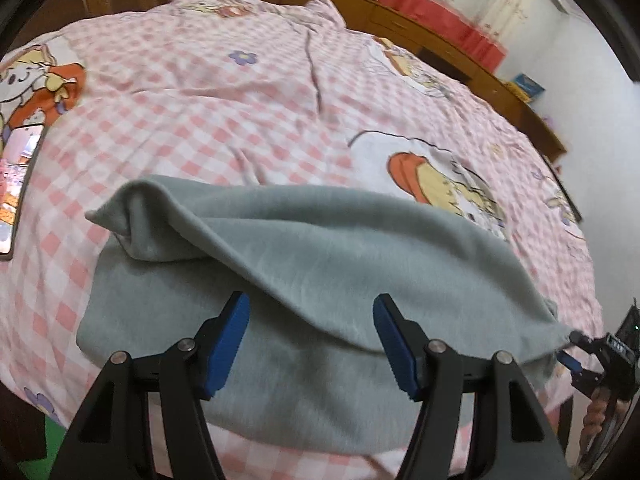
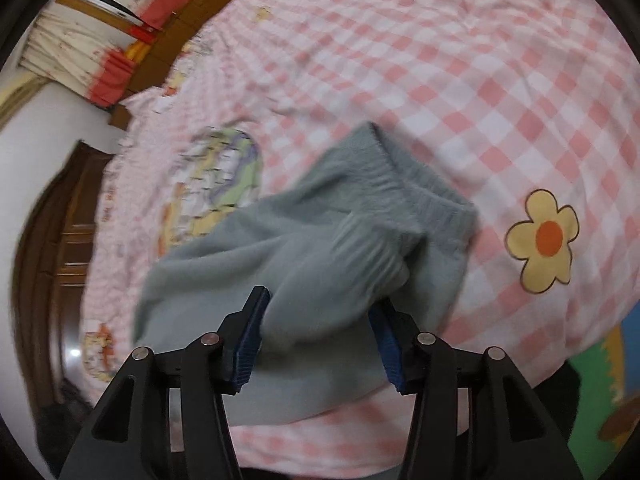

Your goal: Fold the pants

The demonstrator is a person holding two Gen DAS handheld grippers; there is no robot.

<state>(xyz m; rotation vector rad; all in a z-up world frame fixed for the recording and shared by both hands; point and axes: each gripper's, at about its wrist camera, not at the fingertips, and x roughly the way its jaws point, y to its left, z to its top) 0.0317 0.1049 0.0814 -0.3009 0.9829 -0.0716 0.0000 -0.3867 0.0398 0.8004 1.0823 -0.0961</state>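
Checked bed sheet (image 1: 192, 92): only your left view shows a phone (image 1: 18, 184) left of the pants (image 1: 320, 248). Left gripper (image 1: 312, 344) gapes; right gripper (image 2: 318, 340) spread around cloth, bare sheet beyond.

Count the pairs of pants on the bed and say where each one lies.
1. The grey pants lie partly folded on the pink checked bedsheet, just ahead of the left gripper; the right gripper has their fabric between its fingers. Others may be out of view.
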